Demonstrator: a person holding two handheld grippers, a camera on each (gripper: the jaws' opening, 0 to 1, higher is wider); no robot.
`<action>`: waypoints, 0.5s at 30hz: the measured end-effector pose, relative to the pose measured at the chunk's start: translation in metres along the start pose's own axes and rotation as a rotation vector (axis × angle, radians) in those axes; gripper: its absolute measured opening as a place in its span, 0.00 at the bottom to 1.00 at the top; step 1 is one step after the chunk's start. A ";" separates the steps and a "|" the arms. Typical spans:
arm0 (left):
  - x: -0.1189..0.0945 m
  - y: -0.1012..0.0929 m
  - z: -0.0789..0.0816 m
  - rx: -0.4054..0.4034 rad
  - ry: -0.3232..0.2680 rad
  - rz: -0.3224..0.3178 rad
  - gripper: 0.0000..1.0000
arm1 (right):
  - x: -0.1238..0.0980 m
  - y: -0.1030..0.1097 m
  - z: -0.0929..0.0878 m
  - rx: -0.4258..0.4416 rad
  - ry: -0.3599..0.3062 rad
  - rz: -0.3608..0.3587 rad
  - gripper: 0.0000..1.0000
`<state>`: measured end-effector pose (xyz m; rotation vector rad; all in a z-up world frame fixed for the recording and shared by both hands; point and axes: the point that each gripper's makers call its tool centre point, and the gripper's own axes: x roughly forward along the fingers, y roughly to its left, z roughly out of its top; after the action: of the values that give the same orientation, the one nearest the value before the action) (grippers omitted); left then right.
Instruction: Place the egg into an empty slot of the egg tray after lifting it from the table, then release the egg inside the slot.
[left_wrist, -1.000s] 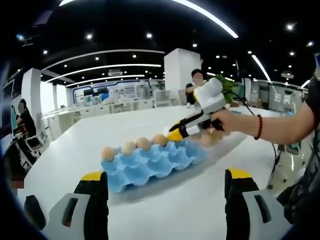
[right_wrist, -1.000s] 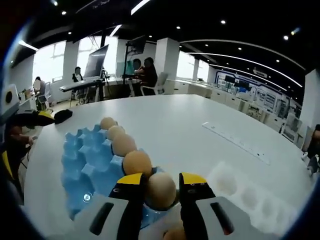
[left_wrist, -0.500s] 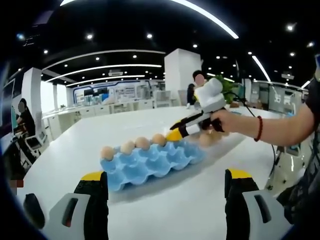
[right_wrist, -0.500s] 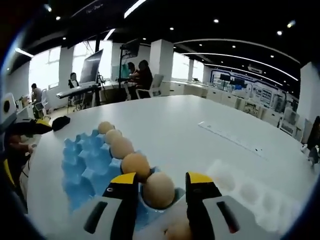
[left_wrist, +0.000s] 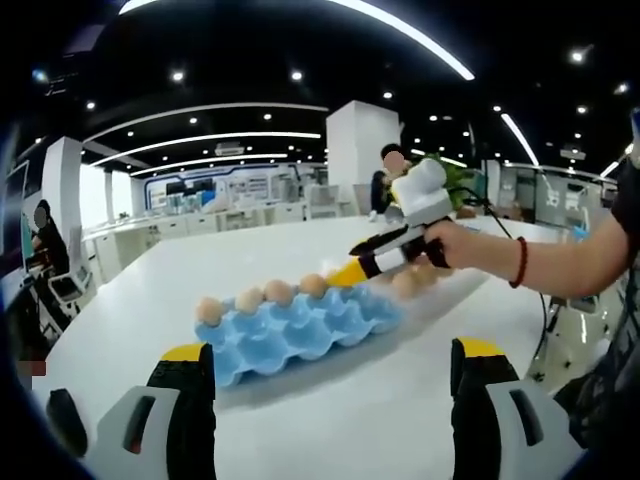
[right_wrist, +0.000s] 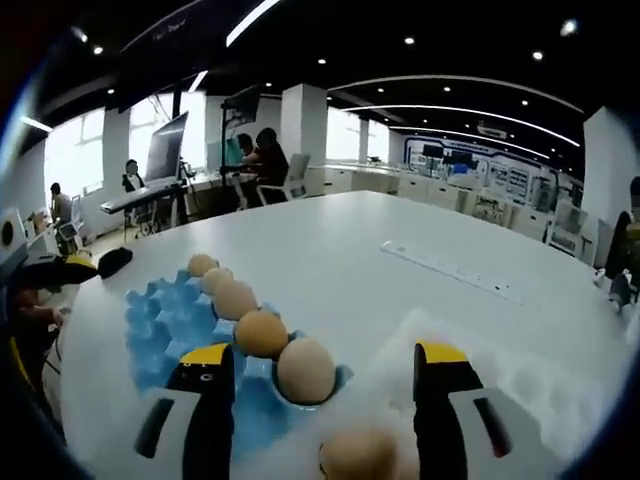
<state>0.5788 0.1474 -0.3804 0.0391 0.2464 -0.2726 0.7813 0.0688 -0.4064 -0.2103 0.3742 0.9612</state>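
A blue egg tray lies on the white table with a row of brown eggs along one edge. The nearest egg rests in a corner slot. My right gripper stands open around it, both jaws well clear of the shell. In the left gripper view the same tray lies ahead, and the right gripper, held by a hand, hovers at its far right corner. My left gripper is open and holds nothing, near the tray's front edge.
A translucent white egg tray lies beside the blue one, with a brown egg in it. A long white strip lies farther out on the table. People sit at desks in the background.
My right gripper has opened wide and let go of the egg, which stays in the corner slot. The left gripper has hardly moved.
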 end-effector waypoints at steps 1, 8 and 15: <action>0.000 -0.001 0.000 0.001 0.000 0.000 1.00 | -0.002 0.000 0.000 0.015 -0.006 0.001 0.80; 0.000 -0.006 0.001 0.003 -0.003 -0.005 1.00 | -0.013 0.000 -0.002 0.040 -0.004 0.007 0.81; 0.000 -0.007 0.002 0.002 -0.003 -0.007 1.00 | -0.021 -0.004 -0.004 0.051 -0.008 -0.007 0.80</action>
<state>0.5772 0.1406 -0.3786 0.0400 0.2437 -0.2804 0.7726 0.0488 -0.4018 -0.1610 0.3903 0.9446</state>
